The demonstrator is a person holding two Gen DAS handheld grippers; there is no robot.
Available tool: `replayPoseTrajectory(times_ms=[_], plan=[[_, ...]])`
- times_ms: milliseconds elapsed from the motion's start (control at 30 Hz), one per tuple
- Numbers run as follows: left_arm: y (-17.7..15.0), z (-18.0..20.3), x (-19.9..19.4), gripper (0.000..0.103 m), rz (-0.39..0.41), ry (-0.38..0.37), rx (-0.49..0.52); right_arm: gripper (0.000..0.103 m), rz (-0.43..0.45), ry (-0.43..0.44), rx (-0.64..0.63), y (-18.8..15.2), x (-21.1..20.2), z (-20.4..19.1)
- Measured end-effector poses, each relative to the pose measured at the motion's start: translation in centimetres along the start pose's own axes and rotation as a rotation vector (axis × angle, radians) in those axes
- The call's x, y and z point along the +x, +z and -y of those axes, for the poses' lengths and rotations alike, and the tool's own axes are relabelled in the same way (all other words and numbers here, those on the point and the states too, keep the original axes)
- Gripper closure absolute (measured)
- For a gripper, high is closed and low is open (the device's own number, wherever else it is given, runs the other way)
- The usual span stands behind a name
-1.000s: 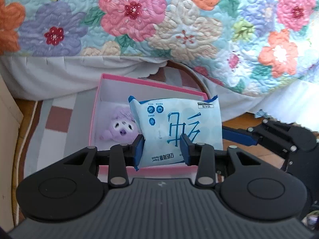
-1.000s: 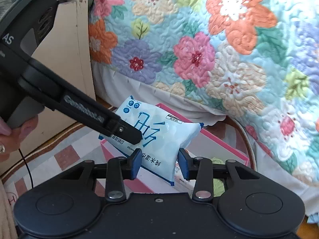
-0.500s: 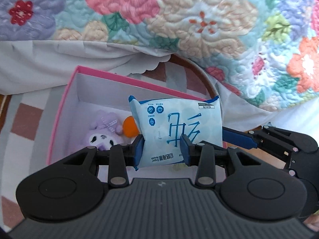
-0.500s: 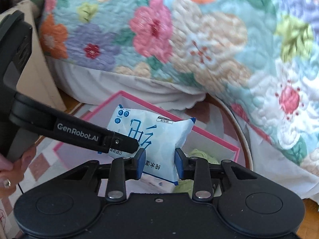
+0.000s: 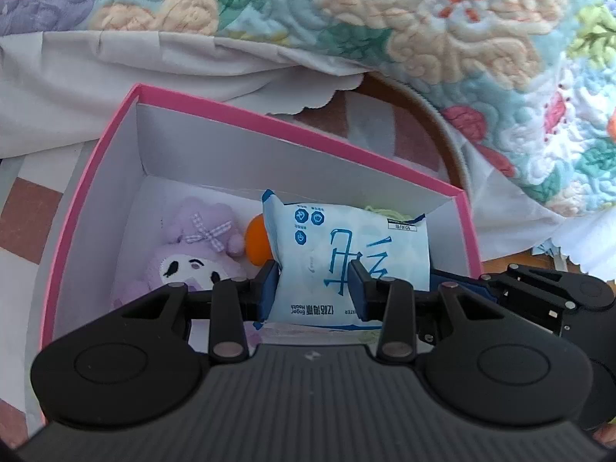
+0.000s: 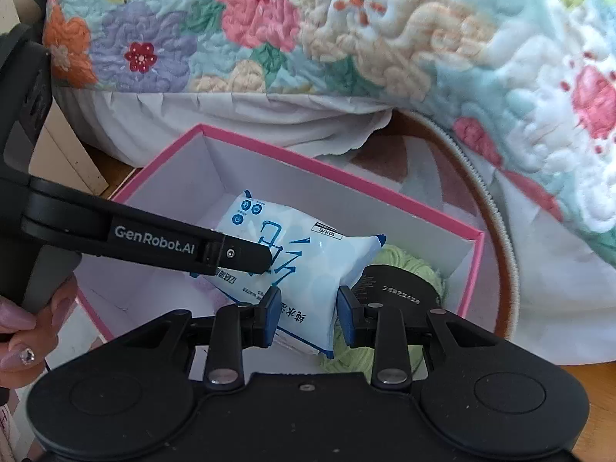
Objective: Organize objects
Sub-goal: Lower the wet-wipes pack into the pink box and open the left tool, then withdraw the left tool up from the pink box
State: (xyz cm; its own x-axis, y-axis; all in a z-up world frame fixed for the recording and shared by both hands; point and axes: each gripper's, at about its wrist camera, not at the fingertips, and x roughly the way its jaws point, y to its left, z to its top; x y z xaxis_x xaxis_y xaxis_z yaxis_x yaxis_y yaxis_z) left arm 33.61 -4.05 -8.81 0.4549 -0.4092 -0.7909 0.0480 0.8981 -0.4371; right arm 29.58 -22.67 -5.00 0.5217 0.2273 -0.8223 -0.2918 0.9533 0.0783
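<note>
Both grippers grip one pale blue wipes packet point(image 5: 346, 258) inside the pink box point(image 5: 92, 177). My left gripper point(image 5: 313, 288) is shut on its lower left part. My right gripper point(image 6: 307, 310) is shut on its other end, where the wipes packet point(image 6: 296, 258) dents between the blue pads. In the right wrist view the left gripper's finger point(image 6: 173, 246) lies across the packet from the left, over the pink box point(image 6: 473, 265). Under the packet lie a purple plush toy point(image 5: 192, 254), an orange ball point(image 5: 256, 244) and green yarn point(image 6: 415, 265) with a black label.
A flowered quilt point(image 5: 423, 19) and a white sheet point(image 5: 115, 65) hang right behind the box. A checked rug point(image 5: 27, 200) lies under the box. A beige board point(image 6: 65, 154) stands at the left. A person's hand point(image 6: 27, 331) holds the left gripper's handle.
Both grippers have carried the packet down from above the box rim into the box. The right jaws have closed a little tighter on it. The plush toy and ball came into fuller view.
</note>
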Motion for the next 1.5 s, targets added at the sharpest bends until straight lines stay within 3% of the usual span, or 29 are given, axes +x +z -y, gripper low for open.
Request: replayPoseTrajectory(times_ms=[167, 333, 500, 667, 1033, 1200, 1500], plan=[[-0.2, -0.4, 1.5, 0.066, -0.025, 0.005, 0.007, 0.066, -0.004, -0.018, 0.028, -0.1, 1.4, 0.2], [-0.4, 0.3, 1.8, 0.068, 0.021, 0.046, 0.054, 0.064, -0.028, -0.006, 0.057, 0.0, 2.4, 0.8], [-0.7, 0.7, 1.4, 0.065, 0.043, 0.070, 0.088, 0.057, 0.005, -0.079, 0.015, -0.6, 1.8, 0.2], [-0.7, -0.1, -1.1, 0.062, 0.082, 0.041, 0.067, 0.056, 0.053, -0.079, 0.006, -1.2, -0.3, -0.2], [-3.4, -0.2, -6.5, 0.062, 0.084, 0.096, 0.087, 0.055, 0.139, -0.023, 0.107, -3.7, -5.9, -2.6], [-4.5, -0.1, -10.1, 0.064, 0.083, 0.091, 0.087, 0.054, 0.166, -0.060, 0.084, -4.5, -8.5, -4.4], [-7.6, -0.1, -16.4, 0.062, 0.108, 0.148, 0.104, 0.050, 0.232, -0.058, 0.087, -6.7, -13.1, -6.9]])
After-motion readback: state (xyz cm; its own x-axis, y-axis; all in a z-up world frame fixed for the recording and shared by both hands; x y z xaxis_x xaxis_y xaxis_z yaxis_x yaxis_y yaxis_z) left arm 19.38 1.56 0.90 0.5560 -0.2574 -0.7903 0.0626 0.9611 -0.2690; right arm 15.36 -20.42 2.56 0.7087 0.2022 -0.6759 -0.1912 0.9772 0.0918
